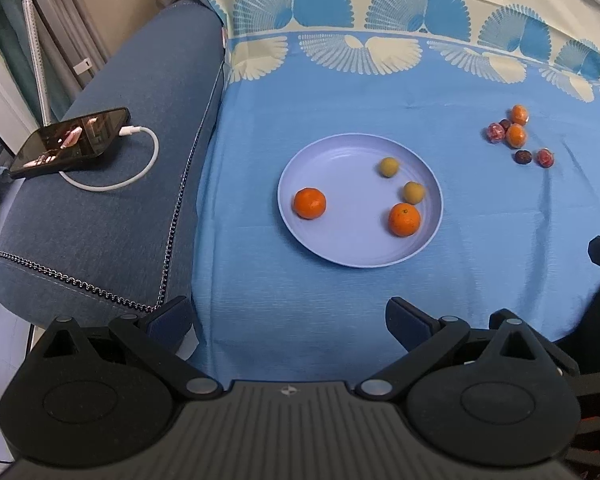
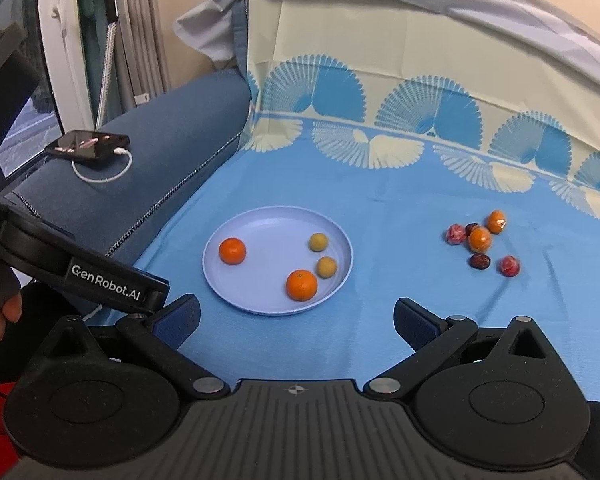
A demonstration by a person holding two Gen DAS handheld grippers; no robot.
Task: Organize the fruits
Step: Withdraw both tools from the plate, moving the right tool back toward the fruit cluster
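A pale blue plate (image 1: 339,248) (image 2: 260,300) lies on the blue cloth. In it are two oranges (image 1: 309,203) (image 2: 301,285) and two small yellow-green fruits (image 1: 388,167) (image 2: 326,267). To the right on the cloth lies a loose cluster of small wrapped oranges (image 1: 515,135) (image 2: 479,239) and dark red fruits (image 1: 523,157) (image 2: 479,261). My left gripper (image 1: 288,320) is open and empty, held short of the plate. My right gripper (image 2: 296,320) is open and empty, also short of the plate. The left gripper's body shows at the left of the right wrist view (image 2: 100,276).
A dark blue sofa arm (image 1: 112,216) (image 2: 160,152) runs along the left, with a phone (image 1: 70,142) (image 2: 88,144) and a white charging cable (image 1: 140,160) on it. The patterned cloth rises up the backrest (image 1: 379,0) behind. Window and curtains stand at far left.
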